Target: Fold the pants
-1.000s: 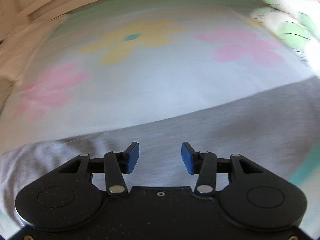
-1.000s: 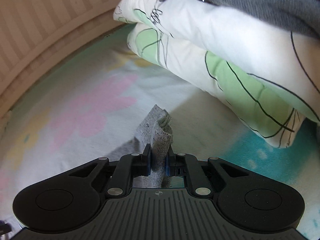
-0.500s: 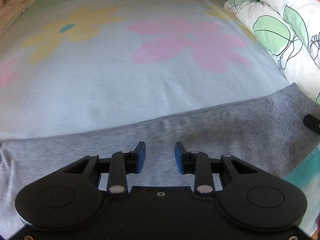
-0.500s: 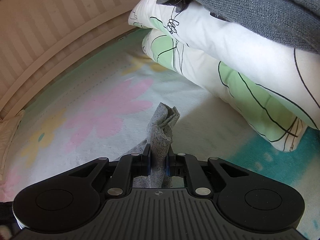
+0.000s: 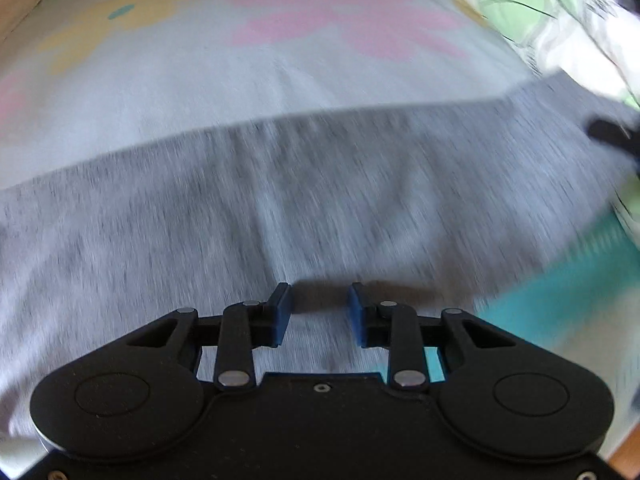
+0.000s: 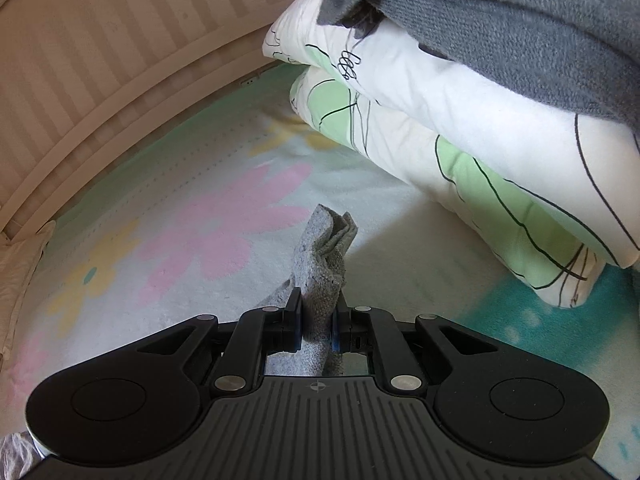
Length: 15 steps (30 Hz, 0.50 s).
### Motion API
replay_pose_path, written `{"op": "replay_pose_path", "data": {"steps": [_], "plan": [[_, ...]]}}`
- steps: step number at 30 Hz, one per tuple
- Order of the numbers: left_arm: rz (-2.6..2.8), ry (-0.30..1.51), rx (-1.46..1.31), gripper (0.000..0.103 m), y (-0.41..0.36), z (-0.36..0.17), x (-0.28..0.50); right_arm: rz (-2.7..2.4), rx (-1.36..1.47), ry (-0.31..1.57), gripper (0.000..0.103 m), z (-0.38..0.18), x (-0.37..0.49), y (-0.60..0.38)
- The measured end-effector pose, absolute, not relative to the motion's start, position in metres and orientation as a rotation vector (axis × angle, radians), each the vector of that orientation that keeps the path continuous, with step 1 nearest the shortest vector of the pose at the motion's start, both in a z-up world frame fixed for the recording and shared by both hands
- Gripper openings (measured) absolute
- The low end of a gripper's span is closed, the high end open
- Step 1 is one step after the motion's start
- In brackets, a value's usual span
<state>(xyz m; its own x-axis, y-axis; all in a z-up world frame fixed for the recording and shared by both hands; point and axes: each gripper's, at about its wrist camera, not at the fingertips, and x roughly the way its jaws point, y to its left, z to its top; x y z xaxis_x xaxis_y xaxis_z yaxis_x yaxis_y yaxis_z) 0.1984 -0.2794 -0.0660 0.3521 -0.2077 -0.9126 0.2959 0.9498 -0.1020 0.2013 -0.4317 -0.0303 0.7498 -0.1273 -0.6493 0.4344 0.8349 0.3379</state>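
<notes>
Pants (image 5: 280,208) of heathered grey knit lie spread in a wide band across the flower-print blanket (image 5: 200,92) on the bed, running from 9 o'clock to 3 o'clock through the middle of the left wrist view. That view is streaked with motion blur. The left gripper (image 5: 319,312) hangs over the near part of the cloth at 6 o'clock, its blue pads (image 5: 283,312) parted with only flat fabric showing in the gap between them; nothing is pinched, and whether the tips touch the cloth cannot be told. A dark shadow lies on the pants just beyond the fingertips. At 3 o'clock in the same view a black piece of the other tool (image 5: 608,134) shows at the far end of the garment.

In the right wrist view the right gripper (image 6: 318,322) is clenched on a bunched end of the pants (image 6: 324,264), which stands up out of the jaws toward 12 o'clock in a folded, crumpled tuft, lifted clear of the blanket (image 6: 208,232). A folded white duvet (image 6: 460,152) with green leaf outlines lies from 12 o'clock to 3 o'clock, and a dark grey knitted garment (image 6: 520,20) is draped over its top. Pink and yellow flowers of the blanket fill the area from 9 to 11 o'clock, and a striped beige headboard (image 6: 120,52) curves behind it at 10 o'clock. A teal patch of the blanket shows at 4 o'clock.
</notes>
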Motion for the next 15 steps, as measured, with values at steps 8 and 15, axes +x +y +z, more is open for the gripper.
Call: {"op": "replay_pose_path", "data": {"steps": [8, 15], "plan": [[-0.353, 1.117, 0.126, 0.04, -0.218, -0.042, 0.18, -0.239, 0.421, 0.643, 0.013, -0.003, 0.201, -0.394], [-0.212, 1.083, 0.117, 0.04, -0.122, -0.016, 0.203, -0.066, 0.337, 0.638, 0.013, 0.027, 0.208, -0.316]]}}
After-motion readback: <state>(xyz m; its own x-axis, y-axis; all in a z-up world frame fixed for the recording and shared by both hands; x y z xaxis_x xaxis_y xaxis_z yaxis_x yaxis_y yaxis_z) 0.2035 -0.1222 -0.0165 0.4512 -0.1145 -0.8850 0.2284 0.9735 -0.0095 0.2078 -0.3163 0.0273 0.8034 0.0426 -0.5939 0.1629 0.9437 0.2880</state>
